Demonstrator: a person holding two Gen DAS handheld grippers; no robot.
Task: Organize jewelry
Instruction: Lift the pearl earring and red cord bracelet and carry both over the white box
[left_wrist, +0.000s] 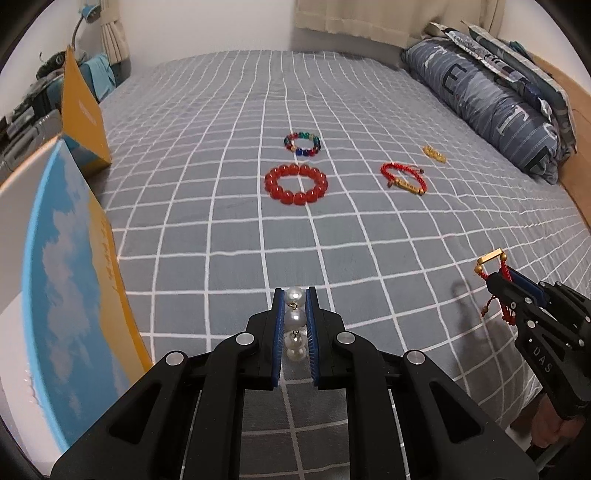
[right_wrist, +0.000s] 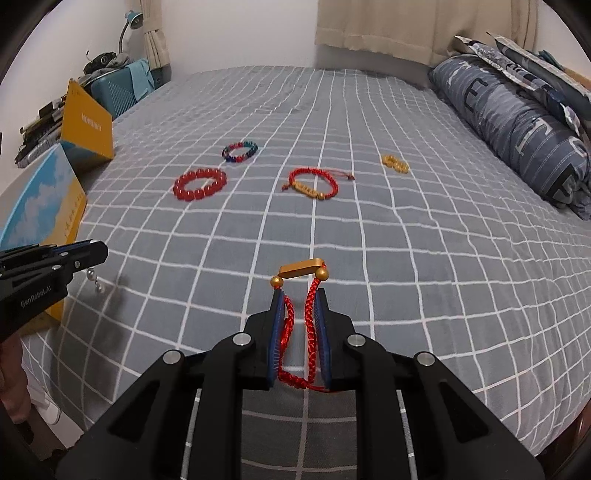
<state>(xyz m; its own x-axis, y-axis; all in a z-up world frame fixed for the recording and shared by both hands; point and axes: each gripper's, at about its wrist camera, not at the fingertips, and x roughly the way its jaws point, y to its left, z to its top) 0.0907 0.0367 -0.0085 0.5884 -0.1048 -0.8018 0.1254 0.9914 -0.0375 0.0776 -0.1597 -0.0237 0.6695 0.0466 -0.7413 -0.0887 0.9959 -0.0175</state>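
My left gripper (left_wrist: 295, 295) is shut on a pearl bracelet (left_wrist: 295, 319), held above the bed next to the open box (left_wrist: 66, 295) on my left. My right gripper (right_wrist: 299, 293) is shut on a red cord bracelet with a gold bar (right_wrist: 301, 271), held above the bed's near part; it also shows in the left wrist view (left_wrist: 495, 280). On the bed lie a red bead bracelet (left_wrist: 296, 184), a multicoloured bead bracelet (left_wrist: 302, 144), a second red cord bracelet (left_wrist: 403, 178) and a small gold piece (left_wrist: 434, 153).
The bed has a grey checked cover (left_wrist: 221, 229). The box's yellow lid (left_wrist: 83, 110) stands up at the left. Grey pillows (left_wrist: 491, 99) line the right side. A cluttered bedside stand (right_wrist: 110, 81) with a lamp is at the far left.
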